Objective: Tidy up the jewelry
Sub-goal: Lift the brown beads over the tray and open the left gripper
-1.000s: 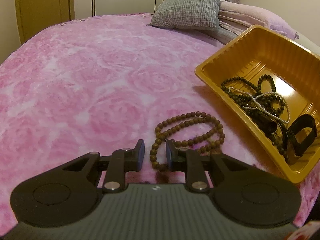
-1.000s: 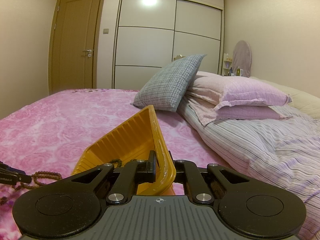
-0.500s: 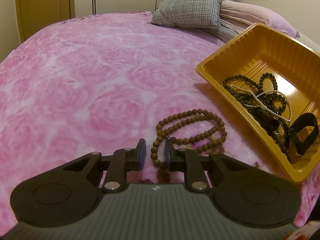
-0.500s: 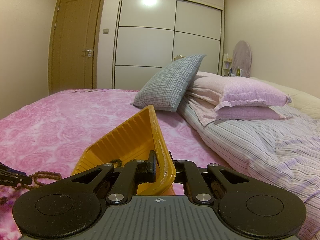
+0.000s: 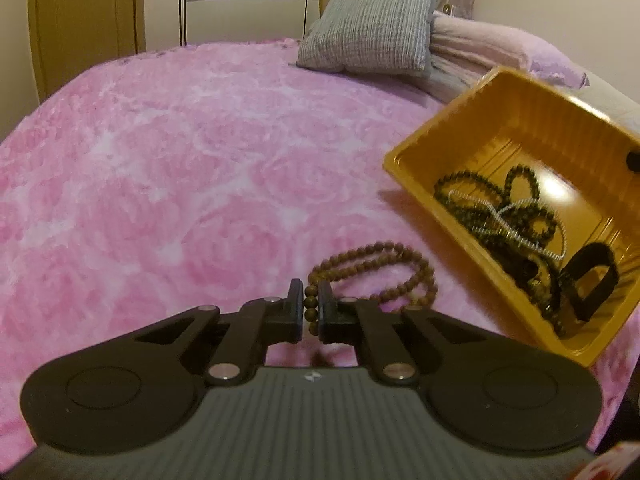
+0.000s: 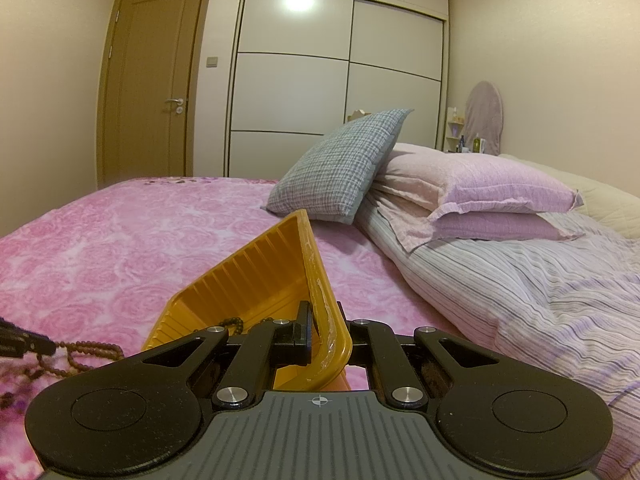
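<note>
A brown wooden bead necklace [image 5: 384,252] lies on the pink bedspread [image 5: 180,184], left of a yellow plastic tray [image 5: 520,96]. My left gripper [image 5: 311,312] is closing its jaws on the necklace's near end, and the pads press on the beads between them. The tray holds dark bead strings [image 5: 480,200], a pearl strand [image 5: 516,236] and a black strap [image 5: 592,280]. My right gripper [image 6: 324,332] is shut on the tray's [image 6: 256,276] near rim and keeps it tilted. In the right wrist view the brown necklace [image 6: 92,347] and the left gripper's fingertip [image 6: 24,344] show at far left.
A grey checked pillow [image 5: 372,36] and pink pillows [image 6: 480,188] lie at the head of the bed. A striped sheet [image 6: 520,280] covers the bed to the tray's right. A white wardrobe [image 6: 336,80] and a wooden door [image 6: 152,92] stand behind the bed.
My left gripper's jaws have narrowed from a wide gap around the brown beads to a grip on them. The right gripper and the tray have kept still.
</note>
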The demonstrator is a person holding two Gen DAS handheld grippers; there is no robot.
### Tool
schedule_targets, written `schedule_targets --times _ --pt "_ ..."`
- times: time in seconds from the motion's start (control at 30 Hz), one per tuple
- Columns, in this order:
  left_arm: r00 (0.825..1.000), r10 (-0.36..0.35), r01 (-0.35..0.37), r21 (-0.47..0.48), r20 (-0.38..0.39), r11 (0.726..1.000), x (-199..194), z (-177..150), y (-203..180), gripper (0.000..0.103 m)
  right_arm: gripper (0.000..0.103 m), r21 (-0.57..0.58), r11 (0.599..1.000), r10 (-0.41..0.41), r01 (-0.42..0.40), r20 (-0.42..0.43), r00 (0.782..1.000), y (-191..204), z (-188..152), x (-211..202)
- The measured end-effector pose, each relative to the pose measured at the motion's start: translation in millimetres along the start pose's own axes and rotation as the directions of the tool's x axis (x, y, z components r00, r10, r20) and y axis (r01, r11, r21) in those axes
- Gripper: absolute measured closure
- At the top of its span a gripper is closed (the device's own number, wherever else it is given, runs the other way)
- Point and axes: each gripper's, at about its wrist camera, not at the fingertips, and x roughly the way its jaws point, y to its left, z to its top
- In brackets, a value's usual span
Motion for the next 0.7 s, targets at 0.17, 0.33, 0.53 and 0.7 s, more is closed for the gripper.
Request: schedule_targets --times 0.17,0.33,0.53,0.7 --pt "0.998 -0.018 0.017 0.007 0.056 1.0 -18 22 2 0.097 0.095 0.001 1.0 0.001 -0.001 0.001 1.0 -1 0 0" --pt "0.992 -0.034 0.031 0.031 0.125 0.999 -37 48 0 0.097 0.095 0.001 1.0 0.003 -0.003 0.001 1.0 -1 0 0" --pt "0.975 -0.052 0.043 0.047 0.216 0.998 -66 80 0 0.098 0.095 0.001 1.0 0.003 -0.003 0.001 1.0 -2 -1 -1" --pt "0.961 -0.072 0.055 0.069 0.268 0.996 -81 102 -5 0.098 0.095 0.001 1.0 0.004 -0.004 0.003 1.0 -2 0 -1"
